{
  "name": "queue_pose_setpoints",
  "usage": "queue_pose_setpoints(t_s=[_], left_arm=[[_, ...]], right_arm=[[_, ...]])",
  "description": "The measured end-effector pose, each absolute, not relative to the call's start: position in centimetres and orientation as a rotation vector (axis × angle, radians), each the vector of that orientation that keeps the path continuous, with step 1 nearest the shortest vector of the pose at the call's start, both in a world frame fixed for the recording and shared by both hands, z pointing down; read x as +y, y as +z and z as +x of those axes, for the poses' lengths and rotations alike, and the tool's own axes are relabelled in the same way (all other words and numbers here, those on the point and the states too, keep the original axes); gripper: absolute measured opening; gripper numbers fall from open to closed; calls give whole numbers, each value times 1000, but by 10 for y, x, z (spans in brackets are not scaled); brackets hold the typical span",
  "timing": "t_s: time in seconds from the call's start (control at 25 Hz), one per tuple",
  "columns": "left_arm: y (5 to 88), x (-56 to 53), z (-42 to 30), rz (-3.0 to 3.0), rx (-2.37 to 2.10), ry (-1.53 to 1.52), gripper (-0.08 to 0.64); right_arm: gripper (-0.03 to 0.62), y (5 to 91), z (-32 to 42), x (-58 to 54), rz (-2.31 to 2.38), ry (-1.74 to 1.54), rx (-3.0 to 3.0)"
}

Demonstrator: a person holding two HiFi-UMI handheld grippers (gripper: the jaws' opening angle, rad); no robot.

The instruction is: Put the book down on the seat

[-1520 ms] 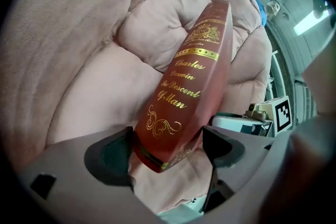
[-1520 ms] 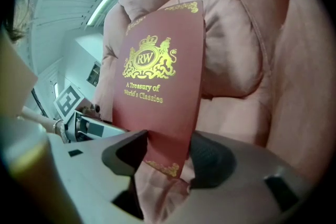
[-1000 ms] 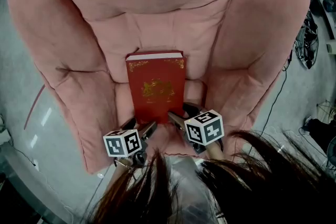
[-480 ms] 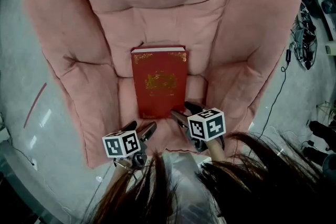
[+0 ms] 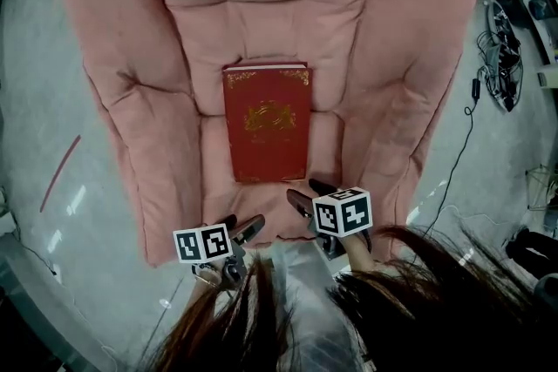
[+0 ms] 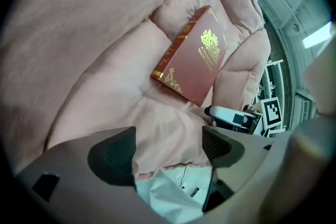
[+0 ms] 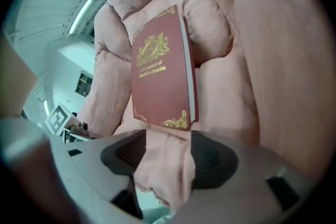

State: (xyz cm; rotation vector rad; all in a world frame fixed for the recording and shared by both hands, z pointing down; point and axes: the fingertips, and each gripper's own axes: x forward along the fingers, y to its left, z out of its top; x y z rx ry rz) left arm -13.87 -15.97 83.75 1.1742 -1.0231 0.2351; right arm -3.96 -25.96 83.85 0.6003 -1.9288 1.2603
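A red book (image 5: 266, 125) with gold ornament lies cover-up on the seat of the pink cushioned chair (image 5: 261, 22), its top edge against the backrest. The left gripper view shows the book (image 6: 197, 55) well ahead, as does the right gripper view, book (image 7: 160, 71). My left gripper (image 5: 244, 224) hovers at the seat's front edge, open and empty. My right gripper (image 5: 307, 192) is just short of the book's near edge; its jaws have just been opening and nothing is between them. Only pink cushion shows past the left gripper (image 6: 168, 149) and the right gripper (image 7: 168, 155).
The chair's padded arms (image 5: 131, 100) rise on both sides of the seat. Grey floor surrounds the chair, with cables (image 5: 506, 57) at the right and a red strip (image 5: 59, 172) at the left. The person's hair (image 5: 261, 318) fills the bottom of the head view.
Both grippers have drawn back from the book toward the seat's front edge. The book stays where it lay, untouched.
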Motion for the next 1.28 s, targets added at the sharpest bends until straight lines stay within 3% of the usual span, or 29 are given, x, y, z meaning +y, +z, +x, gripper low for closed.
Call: queue_pose_setpoints(t_s=[0.12, 0.24, 0.64, 0.84, 1.04, 1.28], left_arm=[[836, -141, -135, 1163, -1039, 254, 381], [837, -119, -135, 1144, -1064, 302, 262], [815, -72, -106, 1099, -977, 230, 257], [791, -50, -101, 1108, -1003, 220, 193], [758, -40, -107, 1165, -1093, 183, 147], [701, -19, -113, 1239, -1197, 131, 89]], right_arm=[[266, 839, -35, -238, 572, 1284, -1902], [222, 840, -28, -216, 564, 1280, -1891], [157, 818, -7, -166, 622, 1235, -1917], [156, 793, 2, -147, 660, 1241, -1944], [97, 761, 15, -134, 738, 1200, -1988], [94, 712, 25, -98, 791, 1190, -2044]])
